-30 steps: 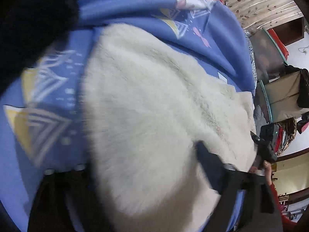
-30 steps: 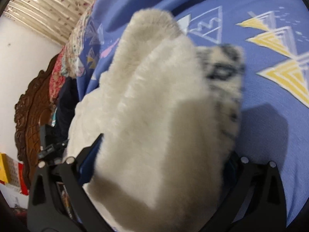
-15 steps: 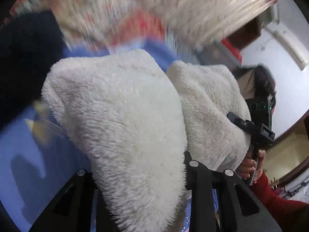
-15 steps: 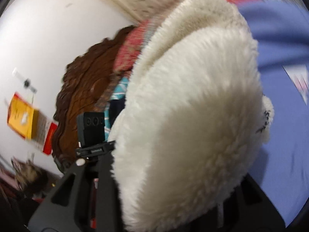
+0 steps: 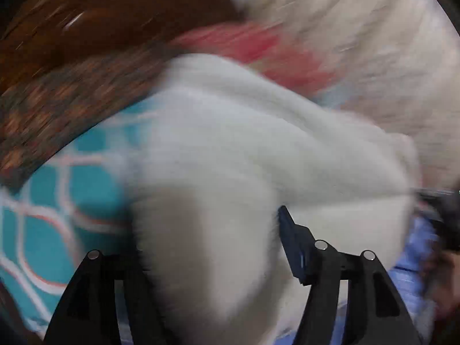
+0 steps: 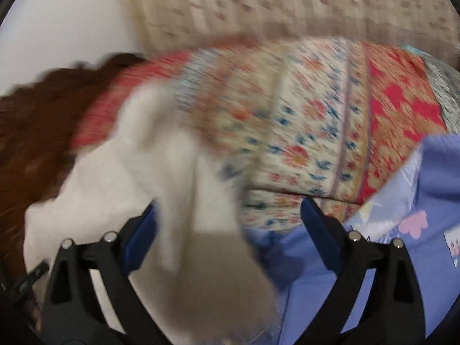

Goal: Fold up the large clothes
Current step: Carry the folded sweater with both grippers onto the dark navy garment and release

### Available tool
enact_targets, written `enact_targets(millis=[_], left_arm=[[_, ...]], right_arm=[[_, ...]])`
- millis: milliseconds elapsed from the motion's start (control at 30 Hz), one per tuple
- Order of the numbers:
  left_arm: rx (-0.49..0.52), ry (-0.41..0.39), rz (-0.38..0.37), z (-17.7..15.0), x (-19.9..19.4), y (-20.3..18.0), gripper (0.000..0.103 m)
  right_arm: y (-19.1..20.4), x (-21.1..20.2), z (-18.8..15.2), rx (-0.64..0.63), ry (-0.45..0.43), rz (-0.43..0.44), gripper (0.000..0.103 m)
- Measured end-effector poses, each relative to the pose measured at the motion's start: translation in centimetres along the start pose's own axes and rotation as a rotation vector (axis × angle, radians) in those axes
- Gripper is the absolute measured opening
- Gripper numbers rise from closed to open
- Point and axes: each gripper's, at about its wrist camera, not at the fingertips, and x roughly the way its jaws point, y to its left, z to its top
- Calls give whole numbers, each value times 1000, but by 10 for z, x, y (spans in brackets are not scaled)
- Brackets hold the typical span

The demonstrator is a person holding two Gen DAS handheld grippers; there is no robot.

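garment [image 5: 230, 149] lifted, between opening gripper [image 5: 207, 235]

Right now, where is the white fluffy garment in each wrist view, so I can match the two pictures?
Left wrist view: the white fluffy garment fills the centre and lower middle, bunched between the opening jaws of the left gripper.
Right wrist view: it hangs in the left and lower centre, between the opening jaws of the right gripper, nearer the left finger.
Shared landmark: the dark carved wooden headboard, on the left in both views.
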Motion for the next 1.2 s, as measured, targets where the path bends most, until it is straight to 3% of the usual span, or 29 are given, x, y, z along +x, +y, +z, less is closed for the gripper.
enact_targets(millis=[33, 100, 167, 233, 300, 367, 400, 500, 600, 700, 833, 900, 1000, 1200], left_arm=[[-27, 31, 46, 0, 19, 16, 82], [-62, 23, -12, -1, 27, 26, 83], [-73, -37, -45, -2, 14, 28, 83], [-43, -128, -13, -3, -9, 25, 83], [-41, -199, 7, 4, -29, 39, 83], [-97, -269, 78, 11, -61, 55, 83], [-134, -293, 108, 14, -79, 65, 83], [-158, -326, 56, -5, -125, 72, 83], [-63, -312, 75, -65, -154, 49, 83], [19, -232, 44, -144, -159, 19, 83], [56, -107, 49, -244, -159, -16, 83], [89, -43, 41, -278, -160, -33, 83], [163, -7, 76, -321, -169, -56, 83], [181, 9, 77, -370, -197, -78, 92]], right_arm=[[-1, 7, -4, 50, -1, -32, 90], [-3, 15, -16, 118, -8, -7, 90], [19, 4, -30, -15, -71, 17, 89], [49, -11, -48, -185, -148, 39, 89], [74, -4, -63, -313, -103, 85, 89], [91, 26, -75, -410, 69, -32, 88], [91, 32, -77, -415, 99, -75, 83], [82, -21, -73, -346, -76, -60, 82], [71, -64, -96, -321, -44, 75, 83], [39, -112, -161, -293, 63, 196, 87], [-9, -163, -252, -265, 160, 223, 87], [-42, -185, -291, -223, 212, 205, 87], [-75, -210, -332, -134, 293, 213, 88], [-113, -252, -373, -42, 299, 252, 94]])
